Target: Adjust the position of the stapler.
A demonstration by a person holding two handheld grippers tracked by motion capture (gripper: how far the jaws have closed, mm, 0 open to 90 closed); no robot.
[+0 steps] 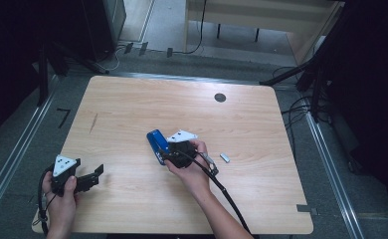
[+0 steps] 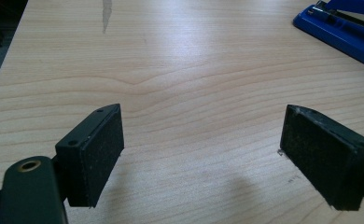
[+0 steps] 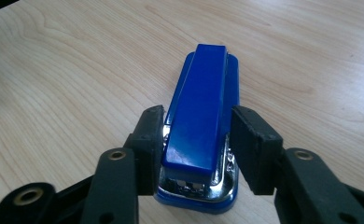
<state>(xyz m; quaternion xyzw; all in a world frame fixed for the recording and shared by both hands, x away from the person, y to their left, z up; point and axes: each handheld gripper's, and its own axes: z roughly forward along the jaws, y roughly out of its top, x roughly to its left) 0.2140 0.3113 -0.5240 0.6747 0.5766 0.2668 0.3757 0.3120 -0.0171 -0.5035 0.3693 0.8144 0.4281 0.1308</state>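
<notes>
Tongs first, from the high view: the left tongs (image 1: 90, 179) rest near the worktop's (image 1: 132, 99) front left corner, held in the person's left hand (image 1: 62, 199), well apart from the blue stapler (image 1: 157, 144). The right tongs (image 1: 168, 155), in the right hand (image 1: 192, 169), sit at the stapler's near end around the middle of the worktop. A small grey piece (image 1: 225, 157) lies just right of that hand.

Left gripper view: the left tongs (image 2: 203, 154) are spread wide over bare wood, nothing between their pads, and the stapler (image 2: 343, 28) lies far off at the upper right corner.

Right gripper view: the right tongs (image 3: 196, 149) straddle the stapler's (image 3: 201, 121) rear end, one pad on each side. The left pad touches the chrome base; the right pad stands just beside it, a thin gap showing. No containers are on the worktop.
</notes>
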